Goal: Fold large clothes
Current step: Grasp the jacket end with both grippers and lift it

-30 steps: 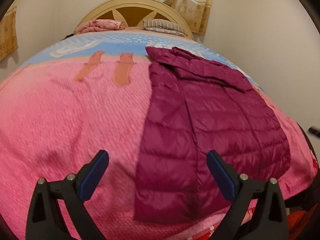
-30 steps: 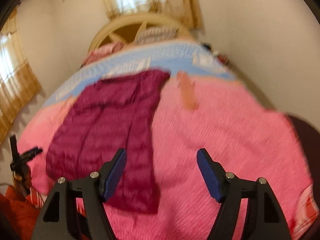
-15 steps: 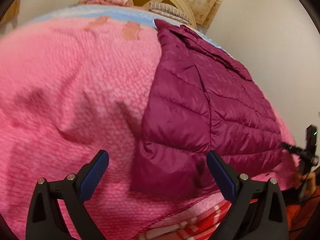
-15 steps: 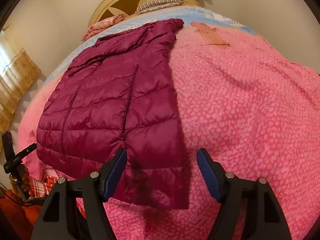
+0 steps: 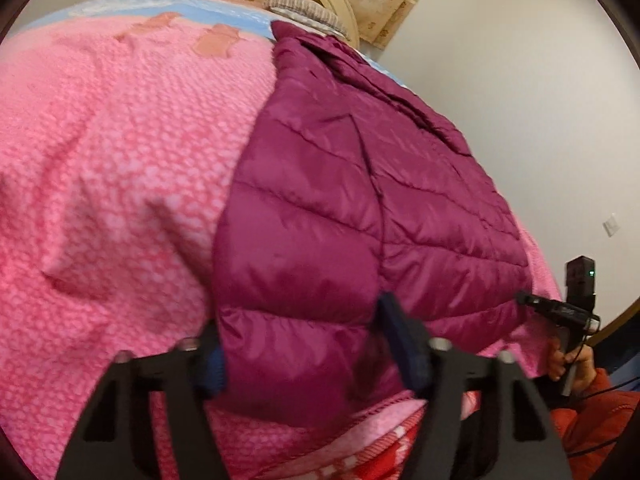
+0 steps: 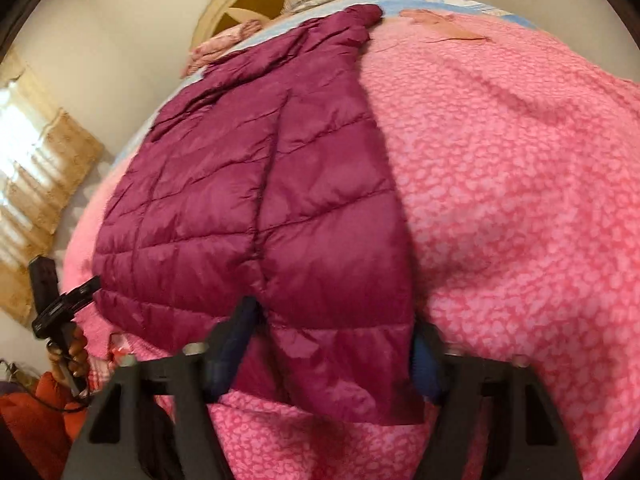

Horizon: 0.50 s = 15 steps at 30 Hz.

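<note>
On the pink bedspread [image 5: 120, 168], left gripper [image 5: 304, 352] and right gripper [image 6: 332, 356] lowered since a second ago, jaws just closing around jacket [image 5: 360, 208] hem at 6 o'clock, clamping uncertain; fold likely starting.

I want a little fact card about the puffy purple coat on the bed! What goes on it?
thing: puffy purple jacket
where: flat on the pink blanket, its hem near the bed's foot
left gripper: jaws just closing around one hem corner
right gripper: jaws just closing around the other hem corner
far end: headboard and pillows
fold: not begun
</note>
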{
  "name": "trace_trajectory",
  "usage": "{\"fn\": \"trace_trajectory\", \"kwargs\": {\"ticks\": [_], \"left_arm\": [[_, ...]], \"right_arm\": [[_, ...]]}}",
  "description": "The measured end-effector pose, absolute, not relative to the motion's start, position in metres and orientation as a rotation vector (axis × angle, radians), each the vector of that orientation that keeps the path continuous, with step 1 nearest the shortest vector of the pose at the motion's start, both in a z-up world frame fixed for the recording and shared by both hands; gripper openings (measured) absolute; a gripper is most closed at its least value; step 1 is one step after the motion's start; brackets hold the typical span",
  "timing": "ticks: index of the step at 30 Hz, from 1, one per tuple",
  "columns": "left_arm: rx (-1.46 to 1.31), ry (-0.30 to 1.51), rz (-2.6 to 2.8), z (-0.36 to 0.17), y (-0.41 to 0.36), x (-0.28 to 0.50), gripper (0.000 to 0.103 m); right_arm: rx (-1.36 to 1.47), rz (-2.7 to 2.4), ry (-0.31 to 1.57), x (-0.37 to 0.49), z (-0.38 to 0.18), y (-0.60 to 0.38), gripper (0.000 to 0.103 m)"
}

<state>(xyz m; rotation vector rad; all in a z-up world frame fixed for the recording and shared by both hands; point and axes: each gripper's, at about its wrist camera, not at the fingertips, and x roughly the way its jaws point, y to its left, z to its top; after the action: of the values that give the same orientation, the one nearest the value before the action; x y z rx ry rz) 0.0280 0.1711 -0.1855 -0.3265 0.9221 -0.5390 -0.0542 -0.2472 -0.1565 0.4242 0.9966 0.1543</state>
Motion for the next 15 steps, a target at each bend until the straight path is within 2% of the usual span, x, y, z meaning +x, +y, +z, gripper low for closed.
{"fn": "trace_trajectory", "kwargs": {"ticks": [4, 6, 7, 15], "left_arm": [[-0.305, 0.904, -0.558, -0.180, 0.167, 0.025, 0.040], [-0.306, 0.900, -0.562, -0.177, 0.165, 0.025, 0.019], [-0.307, 0.894, -0.574, -0.174, 0.164, 0.023, 0.014], [-0.265, 0.722, -0.695, -0.125, 0.163, -0.012, 0.012]], "right_arm": [[0.441, 0.194, 0.984, -0.059, -0.155, -0.246, 0.020], [0.450, 0.197, 0.981, -0.060, -0.152, -0.245, 0.013], [0.455, 0.198, 0.978, -0.059, -0.150, -0.244, 0.010], [0.477, 0.241, 0.882, -0.082, -0.105, -0.238, 0.006]]}}
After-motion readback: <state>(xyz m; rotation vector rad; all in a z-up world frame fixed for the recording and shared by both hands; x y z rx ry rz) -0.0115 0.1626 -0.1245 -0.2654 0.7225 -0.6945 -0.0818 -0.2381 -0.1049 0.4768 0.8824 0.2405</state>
